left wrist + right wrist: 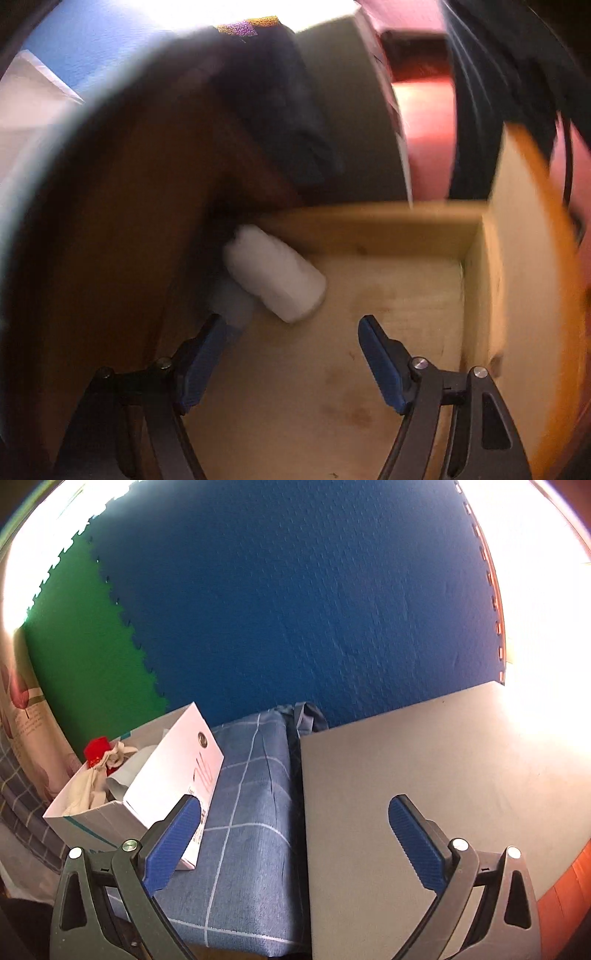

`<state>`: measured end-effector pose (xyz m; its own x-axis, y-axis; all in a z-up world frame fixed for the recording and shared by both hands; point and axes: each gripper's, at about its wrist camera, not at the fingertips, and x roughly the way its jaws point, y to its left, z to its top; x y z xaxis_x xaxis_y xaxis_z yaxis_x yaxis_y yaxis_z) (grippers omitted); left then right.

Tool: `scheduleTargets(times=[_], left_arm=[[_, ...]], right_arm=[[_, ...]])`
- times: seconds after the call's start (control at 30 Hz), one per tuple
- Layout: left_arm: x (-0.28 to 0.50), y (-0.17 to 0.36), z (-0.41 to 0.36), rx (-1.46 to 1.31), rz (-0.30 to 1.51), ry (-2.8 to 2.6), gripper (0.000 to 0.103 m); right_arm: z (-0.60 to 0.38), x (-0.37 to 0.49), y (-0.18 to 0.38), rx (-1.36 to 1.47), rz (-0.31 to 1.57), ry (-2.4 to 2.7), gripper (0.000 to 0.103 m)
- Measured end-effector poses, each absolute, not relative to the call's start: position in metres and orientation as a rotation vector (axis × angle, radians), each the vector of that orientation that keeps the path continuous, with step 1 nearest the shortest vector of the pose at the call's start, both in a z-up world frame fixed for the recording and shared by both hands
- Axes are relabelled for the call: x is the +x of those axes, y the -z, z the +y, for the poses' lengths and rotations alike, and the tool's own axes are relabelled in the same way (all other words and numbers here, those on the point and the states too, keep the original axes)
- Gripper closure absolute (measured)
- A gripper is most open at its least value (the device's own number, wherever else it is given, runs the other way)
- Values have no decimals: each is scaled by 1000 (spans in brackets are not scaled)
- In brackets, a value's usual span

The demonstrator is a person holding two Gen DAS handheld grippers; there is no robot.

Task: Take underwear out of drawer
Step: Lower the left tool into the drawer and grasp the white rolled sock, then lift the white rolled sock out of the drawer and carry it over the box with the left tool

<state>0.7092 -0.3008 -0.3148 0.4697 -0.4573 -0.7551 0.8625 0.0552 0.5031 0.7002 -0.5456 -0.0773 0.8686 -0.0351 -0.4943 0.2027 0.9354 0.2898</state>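
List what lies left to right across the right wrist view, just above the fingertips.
White cardboard box holding cloth → blue checked cloth → grey board → orange floor at the far right edge.

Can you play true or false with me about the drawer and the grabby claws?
1. A white rolled-up bundle lies in the wooden drawer. True.
2. The left gripper is squeezing the white bundle. False: its jaws stand open and nothing is between them.
3. The right gripper is open and holds nothing. True.
4. The white box beside the right gripper is empty. False: cloth and something red sit inside.
5. The box rests on a blue checked cloth. True.
6. The mat behind it is all yellow. False: it is blue and green.
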Motion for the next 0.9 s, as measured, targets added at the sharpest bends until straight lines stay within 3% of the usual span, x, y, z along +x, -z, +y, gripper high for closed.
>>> scheduleTargets(times=[0.53, 0.73, 0.9], left_arm=[[764, 350, -364, 770, 473, 819, 30], [766, 353, -365, 835, 500, 819, 58], [742, 353, -349, 1003, 438, 931, 61]], right_arm=[[-512, 728, 96, 239, 611, 64, 2], [-509, 736, 103, 242, 653, 42, 2], [-506, 735, 103, 225, 649, 42, 2]])
